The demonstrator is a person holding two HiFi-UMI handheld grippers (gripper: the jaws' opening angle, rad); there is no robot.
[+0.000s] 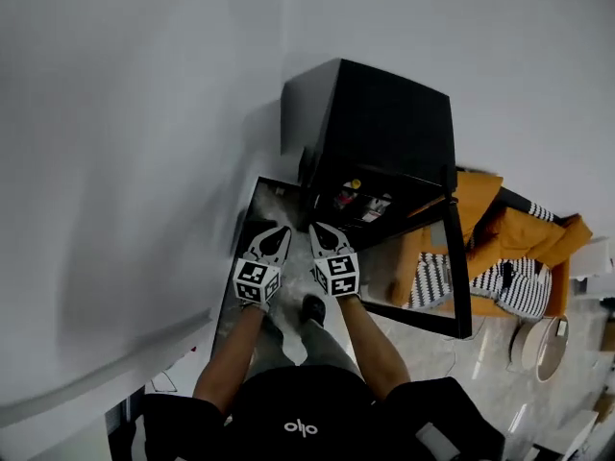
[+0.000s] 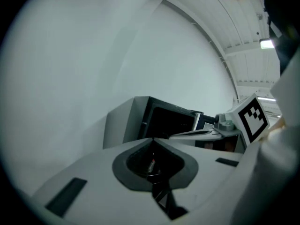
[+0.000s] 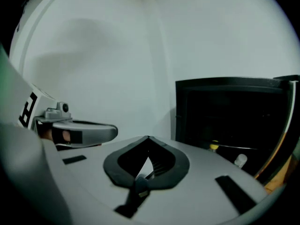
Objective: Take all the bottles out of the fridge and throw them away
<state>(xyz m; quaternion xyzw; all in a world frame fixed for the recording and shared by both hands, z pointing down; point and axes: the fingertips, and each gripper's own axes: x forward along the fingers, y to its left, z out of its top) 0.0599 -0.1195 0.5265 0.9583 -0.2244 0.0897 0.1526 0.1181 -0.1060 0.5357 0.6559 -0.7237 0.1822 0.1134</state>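
Bottles (image 1: 360,200) sit inside the little black fridge (image 1: 384,113), low down on a shelf. None of them is out yet. One has a yellow cap (image 3: 214,146), and one next to it has a pale cap. The fridge stands on the floor (image 1: 274,195), close to the white wall (image 1: 144,113) and a bit far from my feet. Its door (image 1: 463,277) hangs open to the right. That leaves the front of the fridge free, so I think I can reach right in without pulling anything first.

I hold my left tongs (image 1: 274,236) and my right tongs (image 1: 324,236) up in front of me. They are side by side, near each other but apart. Both point at the open fridge, because that is where the job is.

My left tongs are closed tight and hold nothing. My right tongs are closed too, and they are empty as well. I must open one pair before it can go around a bottle.

An orange jacket (image 1: 519,229) lies far to the right, past the door. It is out of my way. I see no place to throw the bottles from here, so I will have to look for one.
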